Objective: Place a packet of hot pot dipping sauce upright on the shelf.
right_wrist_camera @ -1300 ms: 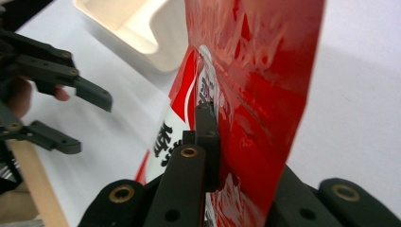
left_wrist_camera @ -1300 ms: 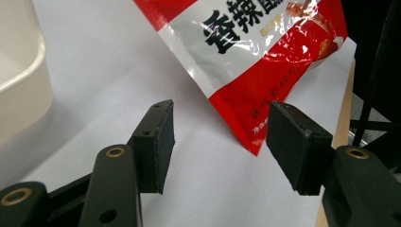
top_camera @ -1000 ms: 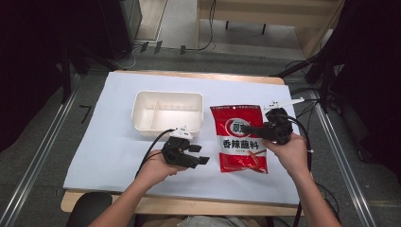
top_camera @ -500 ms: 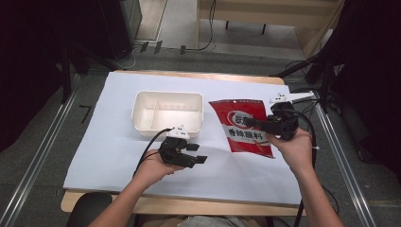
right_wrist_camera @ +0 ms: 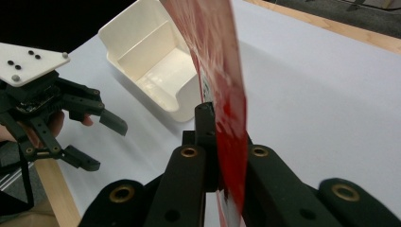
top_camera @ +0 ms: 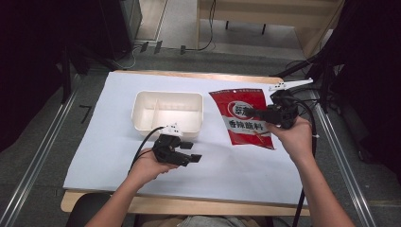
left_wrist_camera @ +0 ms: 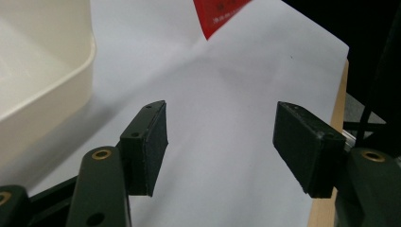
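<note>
Gripping the red pouch (top_camera: 246, 117) by one edge, the right gripper (top_camera: 257, 113) covers part of its print, beside the white tray (top_camera: 166, 113). Its two compartments hold nothing. The left gripper (top_camera: 190, 152) hovers, jaws spread.

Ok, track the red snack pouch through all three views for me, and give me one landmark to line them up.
High view: the red pouch is right of centre, with the right claw shut on it.
Left gripper view: one red corner at the top edge, above the open jaws.
Right gripper view: seen edge-on, rising from between the shut jaws.
Shared landmark: the cream divided tray beside the pouch.
</note>
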Demonstrator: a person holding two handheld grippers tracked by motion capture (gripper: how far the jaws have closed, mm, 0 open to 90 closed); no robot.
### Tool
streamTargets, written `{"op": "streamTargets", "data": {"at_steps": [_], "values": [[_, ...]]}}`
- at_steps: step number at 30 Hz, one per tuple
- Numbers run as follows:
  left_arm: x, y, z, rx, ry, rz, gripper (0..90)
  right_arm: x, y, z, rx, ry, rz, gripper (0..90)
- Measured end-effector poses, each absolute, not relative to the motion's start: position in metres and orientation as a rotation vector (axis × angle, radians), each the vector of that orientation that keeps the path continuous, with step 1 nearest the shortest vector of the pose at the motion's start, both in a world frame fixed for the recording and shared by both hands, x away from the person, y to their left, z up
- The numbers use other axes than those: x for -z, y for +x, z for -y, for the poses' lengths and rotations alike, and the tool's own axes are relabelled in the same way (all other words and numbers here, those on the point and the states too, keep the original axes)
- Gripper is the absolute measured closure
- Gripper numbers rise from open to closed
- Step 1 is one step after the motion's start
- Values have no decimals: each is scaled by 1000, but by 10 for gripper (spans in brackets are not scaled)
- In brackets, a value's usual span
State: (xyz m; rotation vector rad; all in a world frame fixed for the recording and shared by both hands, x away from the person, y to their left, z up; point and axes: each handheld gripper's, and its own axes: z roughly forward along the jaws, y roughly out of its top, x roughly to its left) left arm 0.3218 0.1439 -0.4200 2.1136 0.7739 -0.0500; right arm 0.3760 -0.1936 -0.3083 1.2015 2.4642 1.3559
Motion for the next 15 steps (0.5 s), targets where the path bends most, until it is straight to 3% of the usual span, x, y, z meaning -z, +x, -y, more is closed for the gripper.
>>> {"op": "streamTargets", "data": {"at_steps": [15], "values": [[424,322,-152,70,2114,-753,350,280,400,173,-1378,1153,-2458,900]]}}
